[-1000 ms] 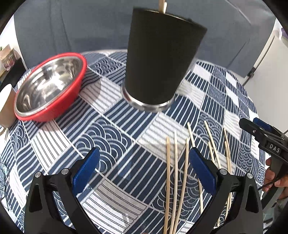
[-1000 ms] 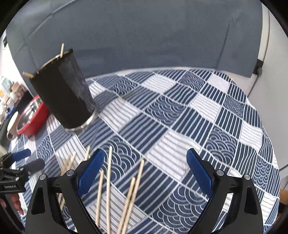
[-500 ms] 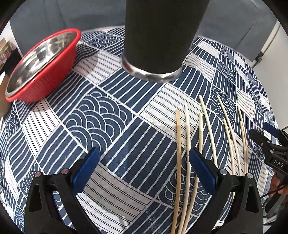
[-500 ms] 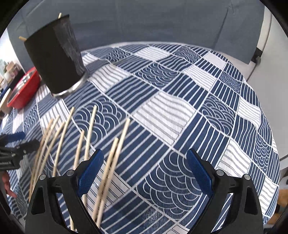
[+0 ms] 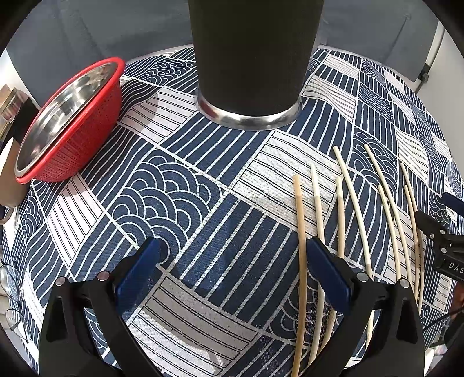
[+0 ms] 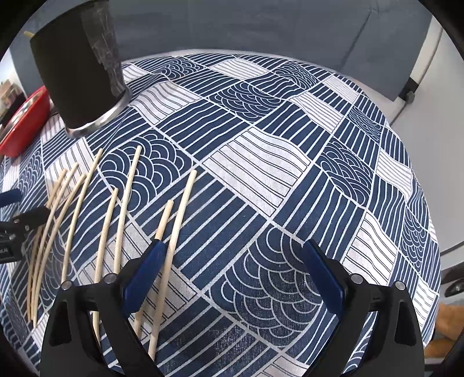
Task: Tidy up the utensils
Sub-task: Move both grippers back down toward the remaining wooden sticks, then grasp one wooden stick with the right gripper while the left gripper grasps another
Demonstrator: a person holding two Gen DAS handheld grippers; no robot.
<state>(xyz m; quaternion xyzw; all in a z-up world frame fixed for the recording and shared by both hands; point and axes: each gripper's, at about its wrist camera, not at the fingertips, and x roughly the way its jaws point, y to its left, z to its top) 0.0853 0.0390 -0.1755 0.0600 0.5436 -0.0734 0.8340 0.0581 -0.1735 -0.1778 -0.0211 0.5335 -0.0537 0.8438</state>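
Observation:
Several pale wooden chopsticks [image 5: 352, 203] lie loose on the blue-and-white patterned tablecloth [image 5: 179, 203], fanned out [image 6: 127, 203] in front of a tall black cup [image 5: 252, 55] with a steel base. A chopstick end pokes out of the cup's rim [image 6: 27, 34]. My left gripper [image 5: 235, 246] hangs open low over the cloth, its right finger over the leftmost chopsticks. My right gripper [image 6: 235, 246] is open too, its left finger above the rightmost chopsticks. Each gripper shows at the edge of the other's view: the right [image 5: 443, 229] and the left [image 6: 17, 217].
A red colander with a steel bowl inside [image 5: 69, 124] stands left of the cup. A beige mug [image 5: 8, 174] sits at the far left edge, with eyeglasses [image 5: 11, 290] nearby. A grey sofa back [image 6: 261, 26] rises behind the round table.
Both grippers have dropped lower and moved forward over the table. The cup looms larger in the left wrist view, and the chopsticks now lie under the inner fingers.

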